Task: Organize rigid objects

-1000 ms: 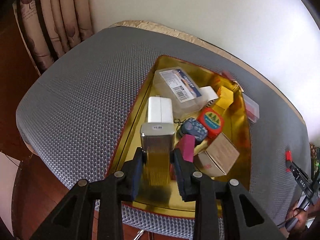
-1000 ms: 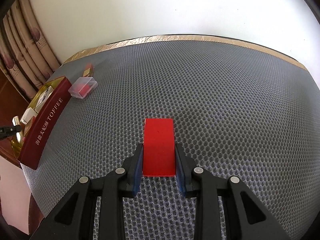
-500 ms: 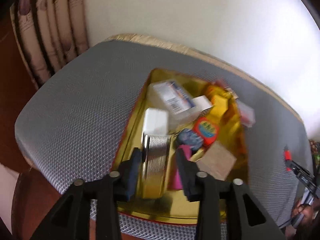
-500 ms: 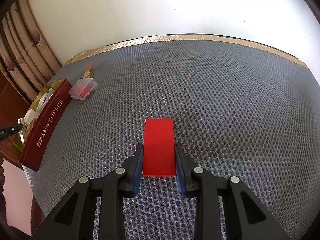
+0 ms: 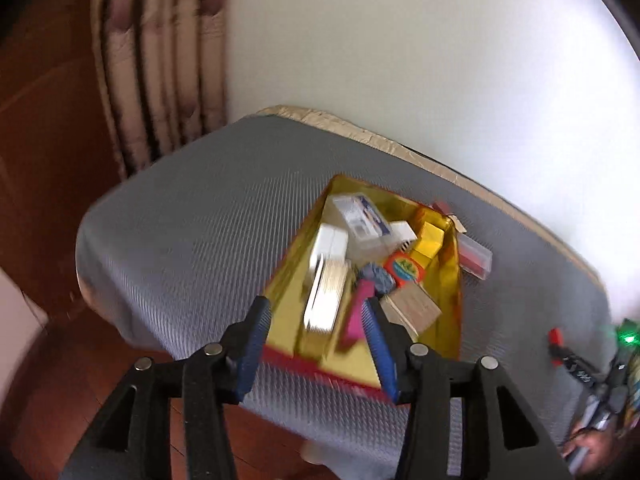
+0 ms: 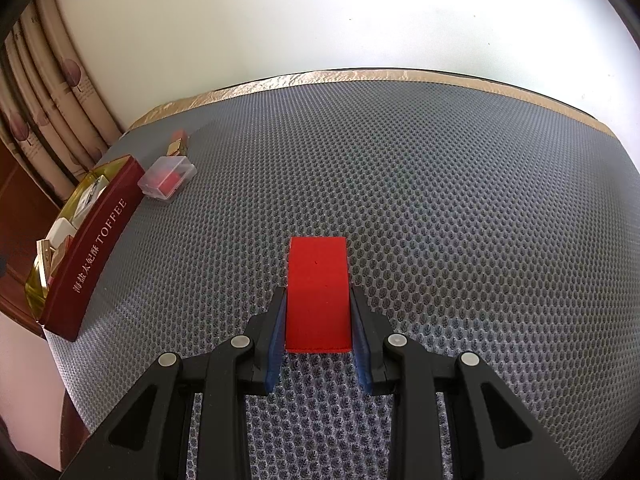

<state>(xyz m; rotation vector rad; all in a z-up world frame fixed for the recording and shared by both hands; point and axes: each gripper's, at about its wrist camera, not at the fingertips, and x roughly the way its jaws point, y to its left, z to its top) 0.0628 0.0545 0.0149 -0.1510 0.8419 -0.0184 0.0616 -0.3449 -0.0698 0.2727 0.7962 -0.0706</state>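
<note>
A gold-lined toffee box [image 5: 450,280] with dark red sides sits on the grey mesh table and holds several small items, among them the gold ribbed case [image 5: 326,300] standing near its front. My left gripper [image 5: 316,320] is open and empty, pulled back above the box's near corner; this view is blurred. My right gripper [image 6: 318,312] is shut on a flat red block [image 6: 318,280], held low over the table. The box [image 6: 96,256] shows at the far left of the right wrist view.
A clear plastic case with red contents [image 6: 167,178] [image 5: 474,258] and a small red and gold piece [image 6: 178,142] lie just outside the box. The right gripper shows at the left wrist view's right edge [image 5: 560,344]. A curtain hangs behind the table's left corner.
My left gripper has let go of the gold ribbed case in the box, opened, and drawn back and up. The right gripper with the red block has barely moved.
</note>
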